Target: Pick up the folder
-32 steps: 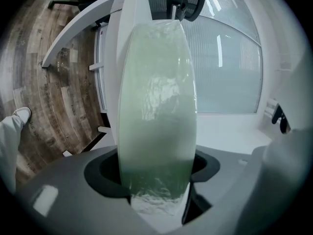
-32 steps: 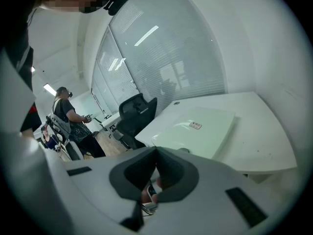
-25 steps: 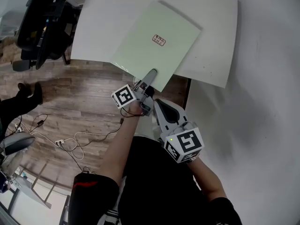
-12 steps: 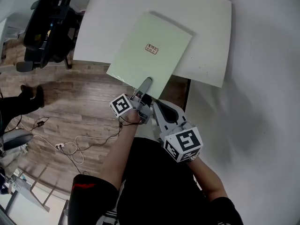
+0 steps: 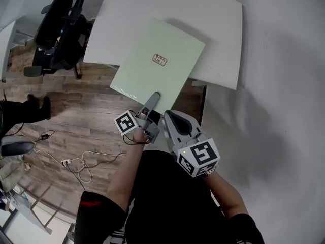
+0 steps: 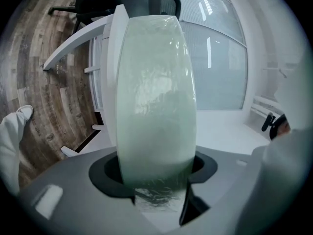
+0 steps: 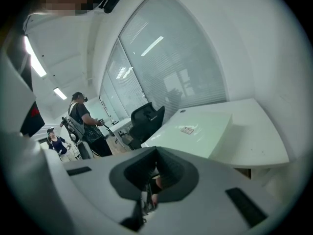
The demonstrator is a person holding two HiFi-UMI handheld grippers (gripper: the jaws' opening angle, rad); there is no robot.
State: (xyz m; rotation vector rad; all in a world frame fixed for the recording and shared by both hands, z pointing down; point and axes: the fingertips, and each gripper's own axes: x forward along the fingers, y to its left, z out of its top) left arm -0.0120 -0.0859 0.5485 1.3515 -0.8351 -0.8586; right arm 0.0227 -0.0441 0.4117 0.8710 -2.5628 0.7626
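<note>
Gripping the pale green folder (image 5: 157, 60) by its near edge in the left tongs (image 5: 153, 96), apparently to raise it off the white table (image 5: 218, 14) ahead, with the right tongs (image 5: 170, 117) closed on nothing alongside.

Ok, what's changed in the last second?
The left gripper has raised the green folder by its near edge. The shadow beneath it on the white desk has widened, so it looks clear. The grip is unchanged, and the right gripper stays beside it, shut and empty.
</note>
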